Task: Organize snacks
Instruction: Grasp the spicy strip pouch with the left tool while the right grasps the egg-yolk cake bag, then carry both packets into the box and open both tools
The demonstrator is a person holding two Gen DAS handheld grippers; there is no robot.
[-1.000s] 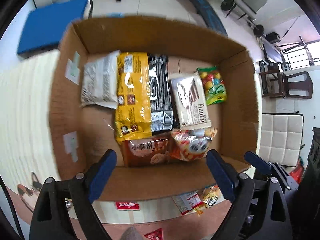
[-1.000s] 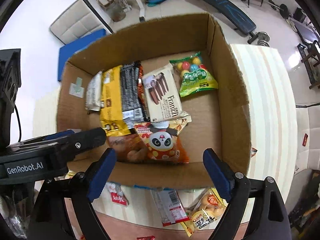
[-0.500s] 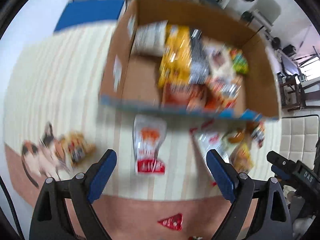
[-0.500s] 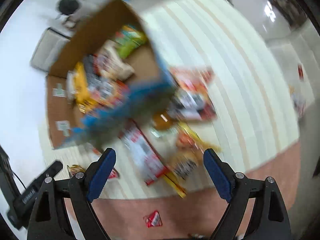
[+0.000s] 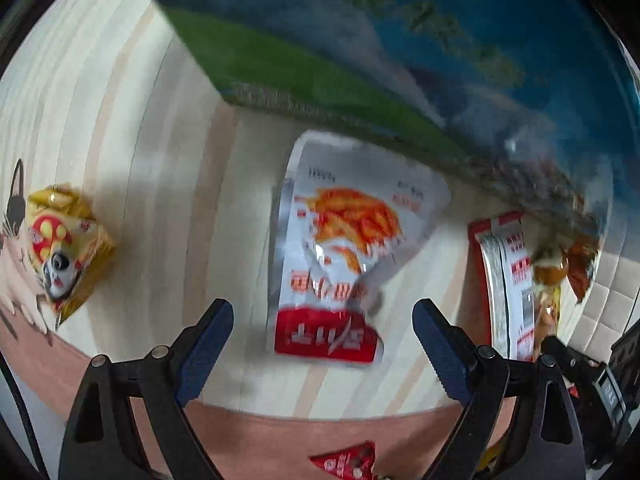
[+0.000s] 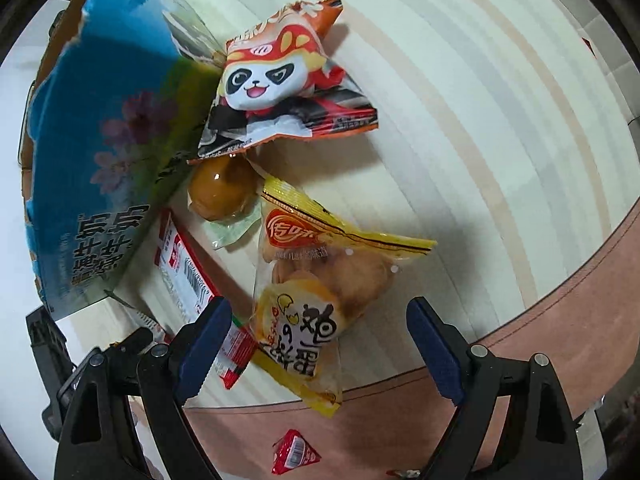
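My left gripper (image 5: 323,330) is open, low over a silver and red snack pouch (image 5: 344,248) lying on the striped cloth beside the printed outer wall of the cardboard box (image 5: 360,40). My right gripper (image 6: 319,330) is open, low over a yellow pack of egg cakes (image 6: 320,284). Beyond it lie a brown egg in clear wrap (image 6: 222,192) and an orange panda bag (image 6: 280,80). A red and white flat pack (image 6: 192,276) lies by the box wall (image 6: 96,160) and also shows in the left wrist view (image 5: 506,276).
A yellow dog-face snack bag (image 5: 64,252) lies at the far left on the cloth. A small red triangular packet (image 5: 348,460) sits on the brown border near me; it also shows in the right wrist view (image 6: 294,456).
Both grippers have swung from looking down into the box to low over the snacks lying on the cloth outside it. Both stay open.
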